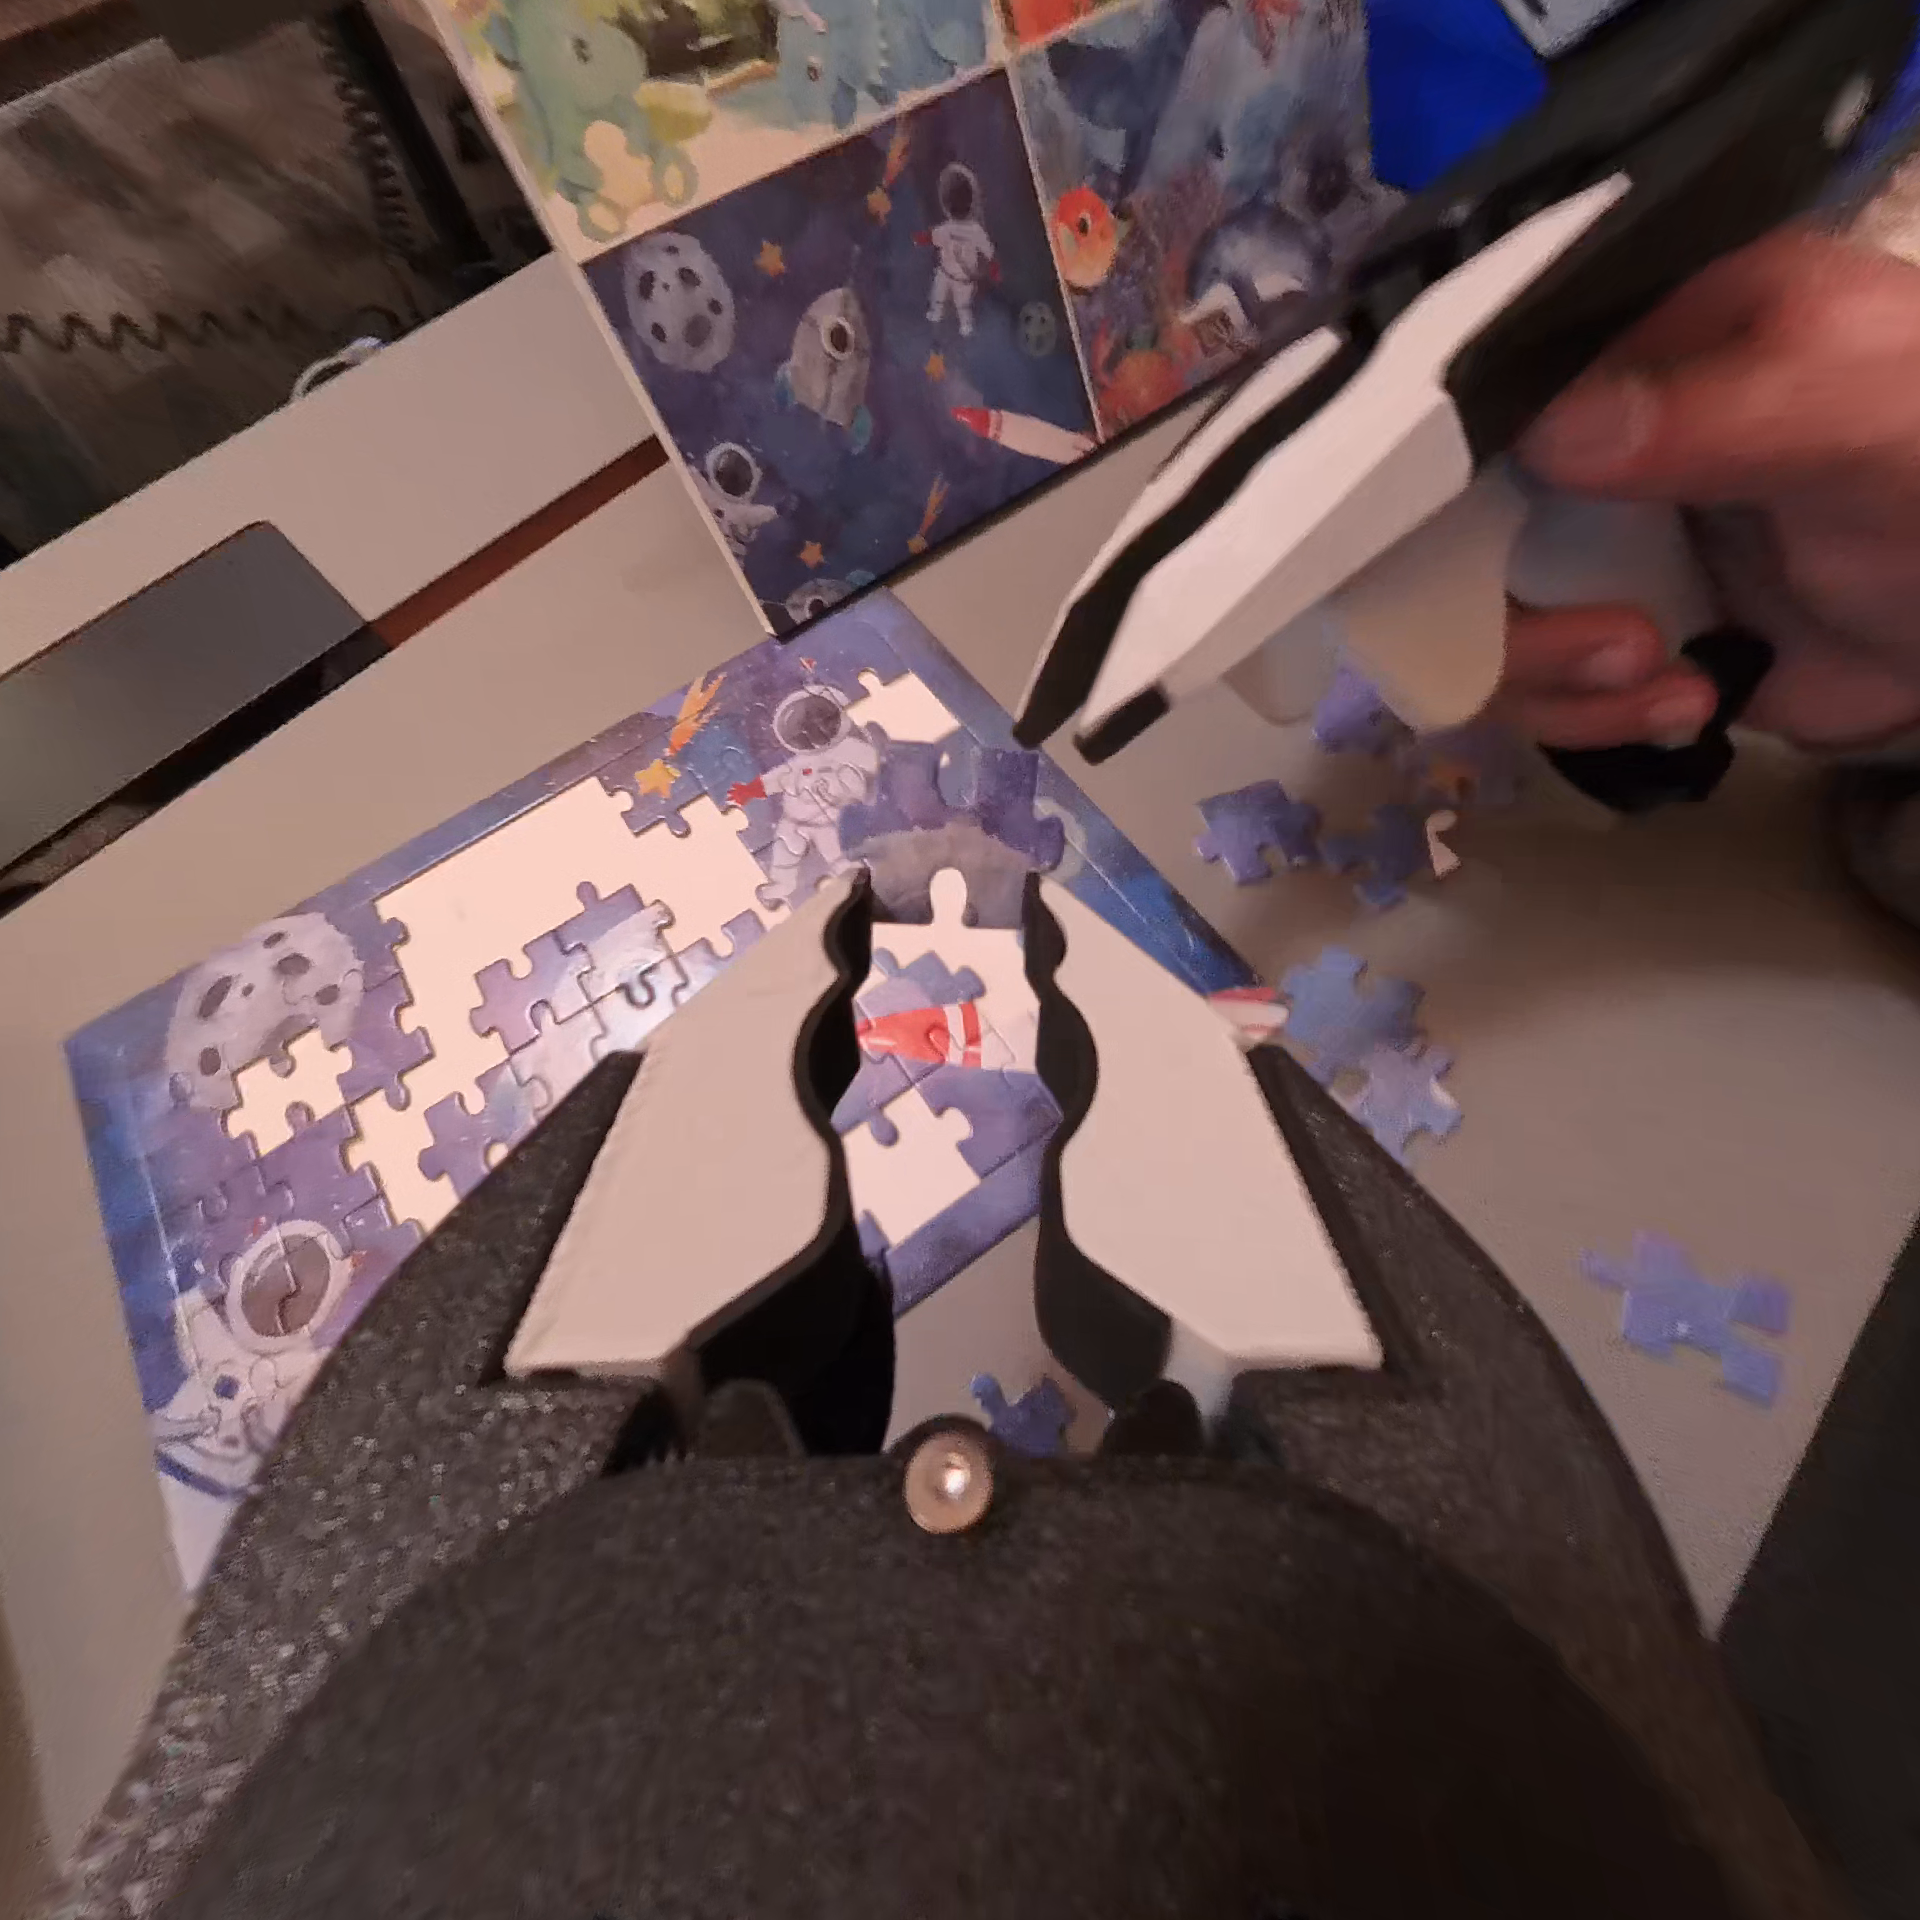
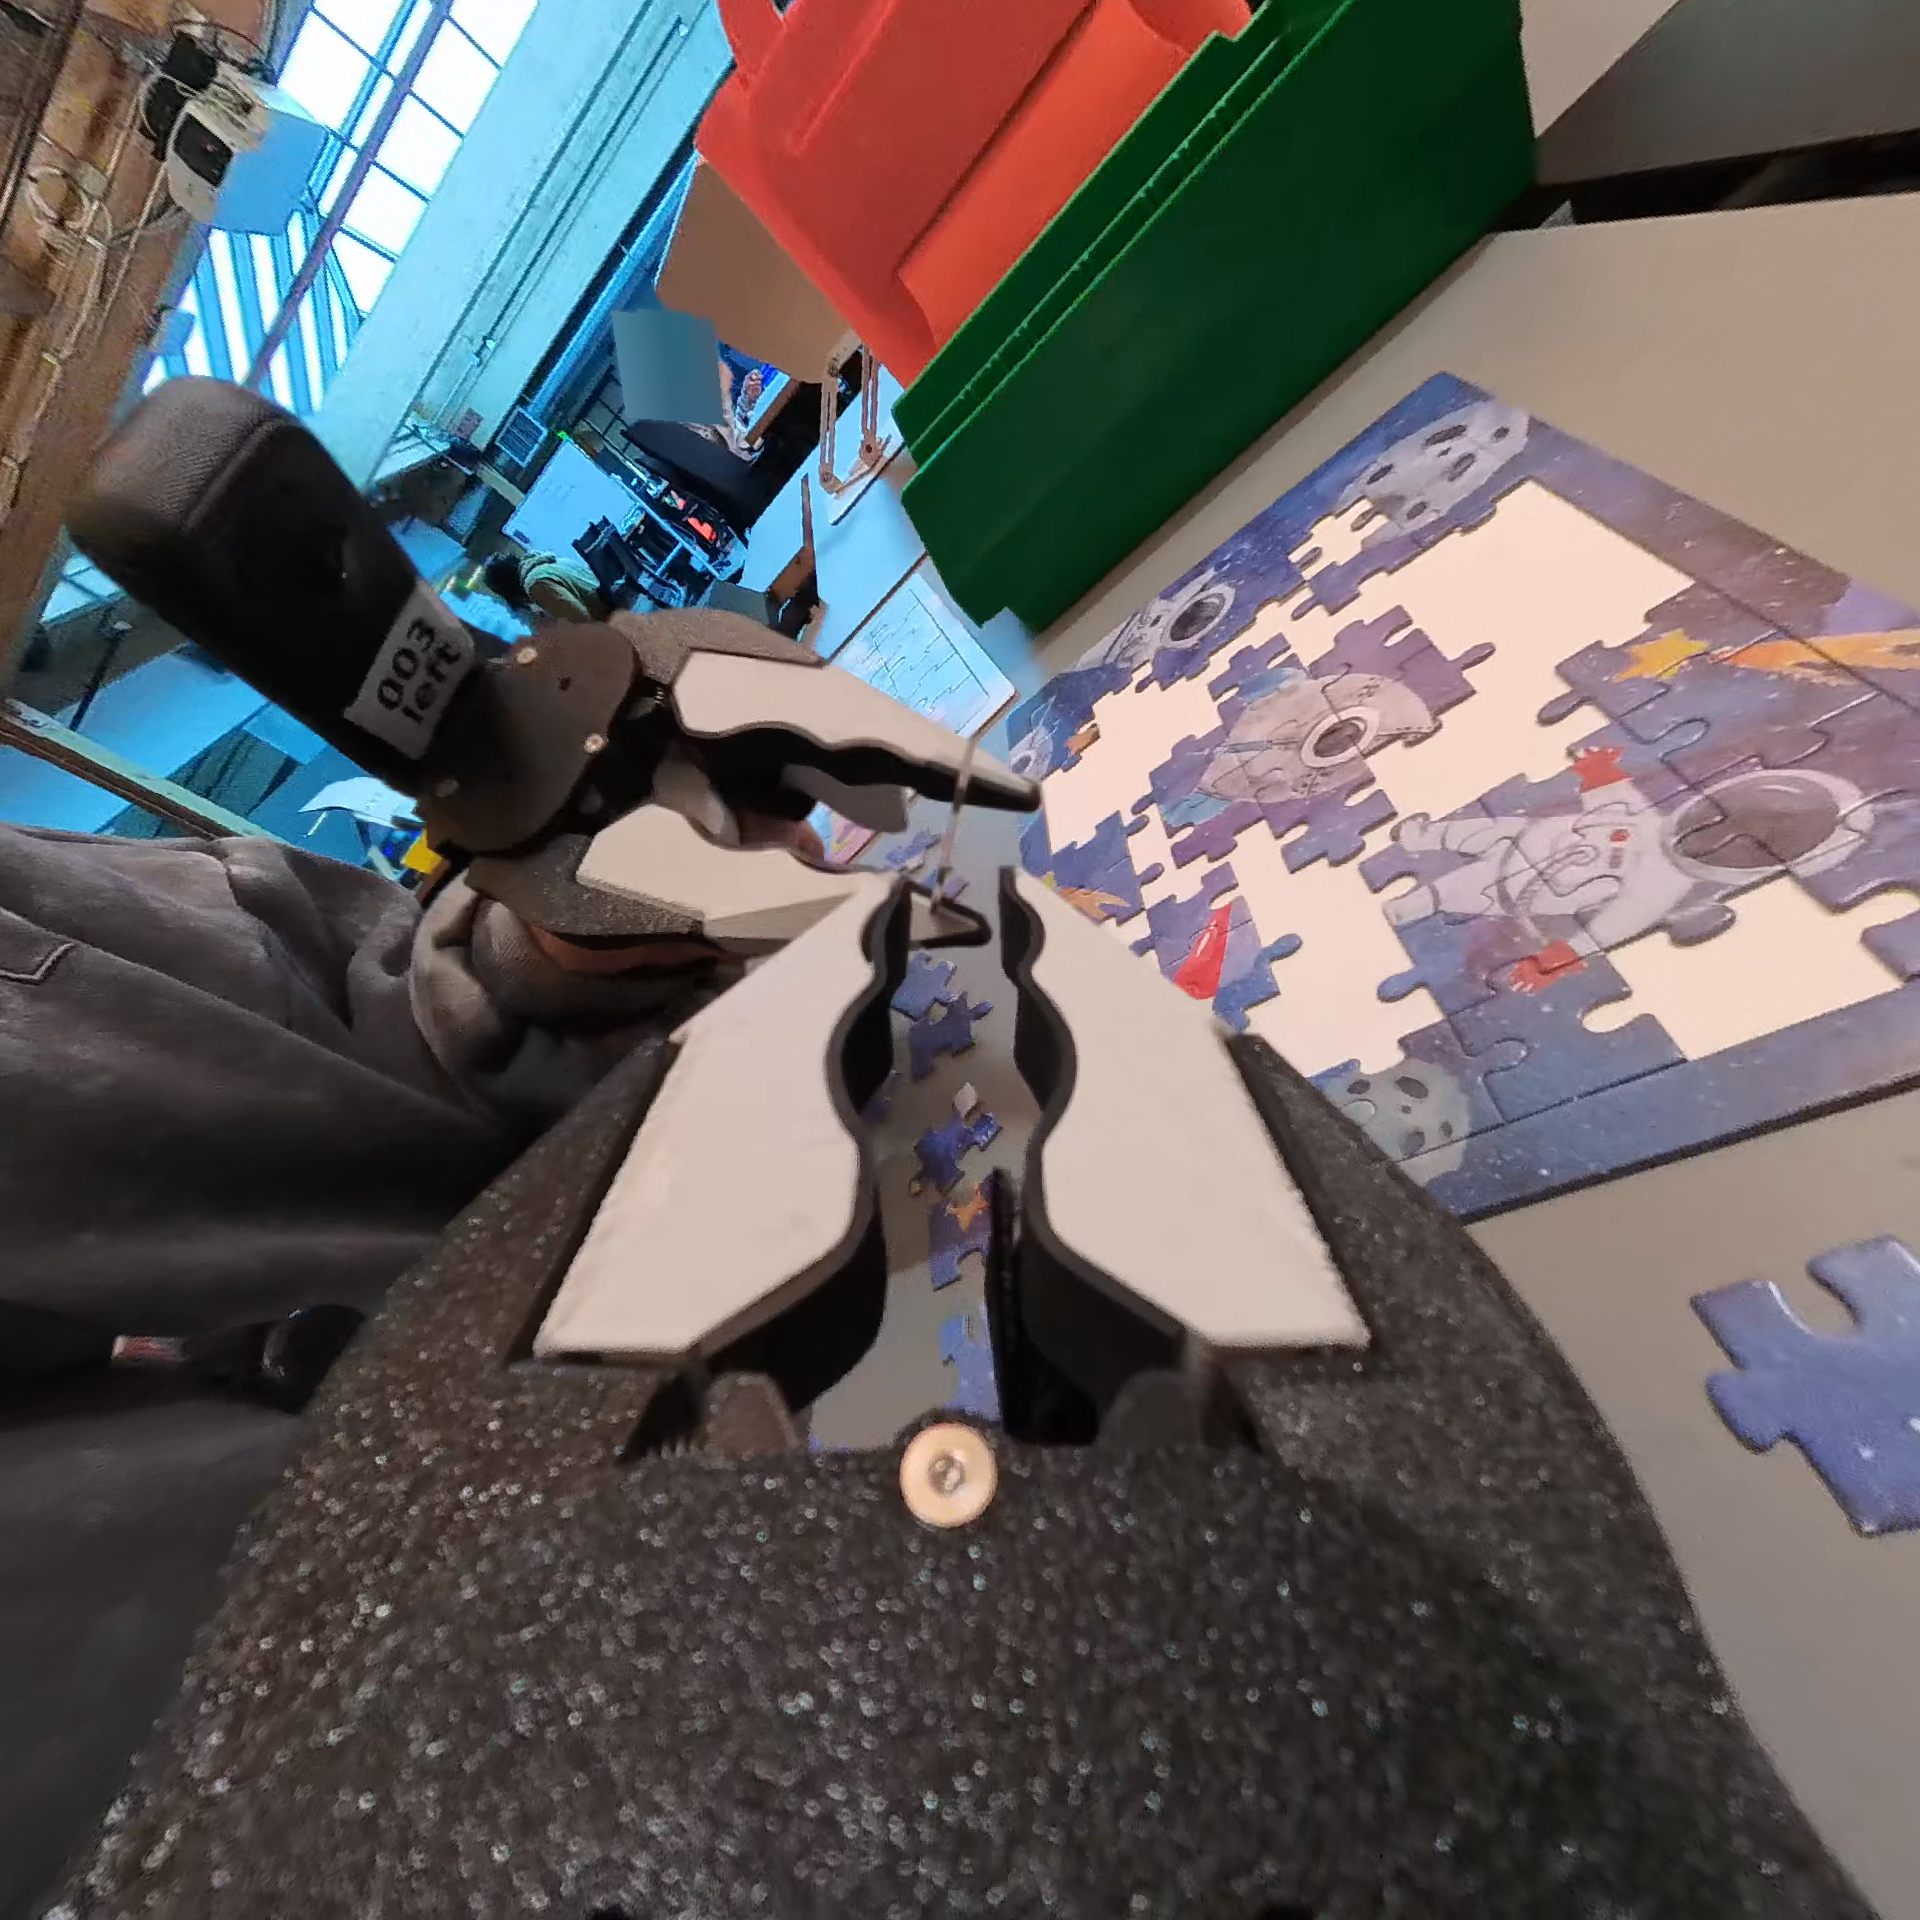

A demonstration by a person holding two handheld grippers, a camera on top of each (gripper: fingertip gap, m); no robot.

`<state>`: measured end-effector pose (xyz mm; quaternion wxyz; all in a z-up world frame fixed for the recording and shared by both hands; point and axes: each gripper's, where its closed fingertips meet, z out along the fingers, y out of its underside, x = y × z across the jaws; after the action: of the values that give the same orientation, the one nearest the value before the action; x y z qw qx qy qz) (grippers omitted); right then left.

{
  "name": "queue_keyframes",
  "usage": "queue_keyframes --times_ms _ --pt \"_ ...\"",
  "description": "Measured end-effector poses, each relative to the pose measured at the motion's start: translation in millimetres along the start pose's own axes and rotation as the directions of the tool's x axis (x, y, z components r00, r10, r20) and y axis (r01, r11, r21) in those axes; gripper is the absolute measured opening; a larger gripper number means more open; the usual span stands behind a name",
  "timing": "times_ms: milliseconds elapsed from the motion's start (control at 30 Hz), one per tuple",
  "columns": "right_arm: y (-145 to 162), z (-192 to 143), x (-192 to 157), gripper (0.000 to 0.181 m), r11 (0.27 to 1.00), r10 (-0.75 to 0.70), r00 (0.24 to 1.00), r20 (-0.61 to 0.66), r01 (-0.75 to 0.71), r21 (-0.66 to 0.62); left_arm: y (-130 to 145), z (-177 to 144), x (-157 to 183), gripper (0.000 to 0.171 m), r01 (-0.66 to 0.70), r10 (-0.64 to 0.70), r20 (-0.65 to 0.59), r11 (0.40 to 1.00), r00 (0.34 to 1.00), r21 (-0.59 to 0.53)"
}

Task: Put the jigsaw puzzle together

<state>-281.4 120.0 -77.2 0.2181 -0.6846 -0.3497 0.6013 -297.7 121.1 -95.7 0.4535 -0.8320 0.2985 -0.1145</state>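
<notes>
**Space puzzle, about half filled in, one piece in the air**

We've got the rectangular space-themed jigsaw board [image 1: 520,883] lying flat on the pale grey table [image 1: 1558,1039]. It has a dark blue border and astronauts, a cratered moon and a red-and-white rocket already in place. Big white patches of bare backing show in the middle of the board.

Our left gripper [image 1: 951,883], with white fingers and black pads, is pinching a purple-blue cardboard puzzle piece [image 1: 951,821] by its edges. The jaws are only as far apart as the piece is wide. The piece hangs over the board's right-hand side, near the astronaut with the red glove. In the right wrist view we see it edge-on as a thin sliver.

Our right gripper [image 2: 951,883] has nothing in it, and its jaws have just a narrow gap between them. In the left wrist view its tips sit just beyond the held piece, over the board's far right edge, with a hand [image 1: 1714,468] wrapped around the grip.

A scatter of loose blue puzzle pieces [image 1: 1351,1039] lies on the table just off the board's right edge. One more [image 1: 1683,1309] sits farther out on that side.

Behind the board stands the upright puzzle box [image 1: 831,343] with the matching space picture on it. From the right wrist view, a green plastic crate [image 2: 1195,364] with an orange one [image 2: 935,156] on top sits past the board's far side.
</notes>
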Motion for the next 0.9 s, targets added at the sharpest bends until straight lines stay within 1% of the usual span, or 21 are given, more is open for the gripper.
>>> queue_keyframes --times_ms 33,167,267,333,400,467,533,600,700,767,833,900 --pt "1 1 -1 0.017 1.0 0.007 1.0 0.012 -0.007 -0.007 4 -1 4 0.029 -0.027 0.027 -0.026 0.999 0.999 -0.022" --pt "9 8 -11 0.019 0.998 0.038 0.996 0.082 -0.035 -0.045 15 -7 16 0.029 -0.157 0.152 -0.083 0.986 0.985 -0.05" --pt "21 15 -11 0.02 0.994 0.051 0.995 0.081 -0.043 -0.105 22 -9 22 0.029 -0.291 0.284 -0.087 0.953 0.955 -0.081" --pt "29 19 -11 0.016 0.988 0.063 0.994 0.086 -0.049 -0.149 26 -10 27 0.029 -0.362 0.353 -0.098 0.926 0.931 -0.106" --pt "36 21 -13 0.003 0.983 0.061 0.994 0.092 -0.044 -0.181 30 -11 29 0.029 -0.417 0.405 -0.108 0.9 0.908 -0.127" --pt "38 21 -13 0.003 0.98 0.066 0.994 0.088 -0.048 -0.194 31 -11 29 0.029 -0.433 0.421 -0.108 0.891 0.901 -0.138" --pt "35 20 -14 0.003 0.981 0.088 0.991 0.098 -0.07 -0.179 28 -12 25 0.029 -0.396 0.386 -0.091 0.908 0.918 -0.139" --pt "29 17 -15 0.002 0.983 0.129 0.984 0.121 -0.111 -0.148 26 -14 9 0.03 -0.339 0.338 -0.032 0.929 0.94 -0.145" --pt "27 15 -13 0.002 0.981 0.161 0.978 0.133 -0.144 -0.129 18 -20 -11 0.029 -0.189 0.192 0.024 0.977 0.981 -0.095" --pt "21 15 -14 0.002 0.98 0.186 0.97 0.159 -0.172 -0.097 13 -24 -13 0.029 -0.088 0.088 -0.007 0.995 0.996 -0.054" --pt "17 15 -13 0.002 0.976 0.213 0.961 0.174 -0.202 -0.076 12 -28 -10 0.029 -0.035 0.034 -0.033 0.999 0.999 -0.034" --pt "14 14 -8 0.001 0.973 0.232 0.959 0.16 -0.227 -0.045 15 -31 -2 0.029 0.004 -0.007 -0.08 1.0 0.997 -0.03"
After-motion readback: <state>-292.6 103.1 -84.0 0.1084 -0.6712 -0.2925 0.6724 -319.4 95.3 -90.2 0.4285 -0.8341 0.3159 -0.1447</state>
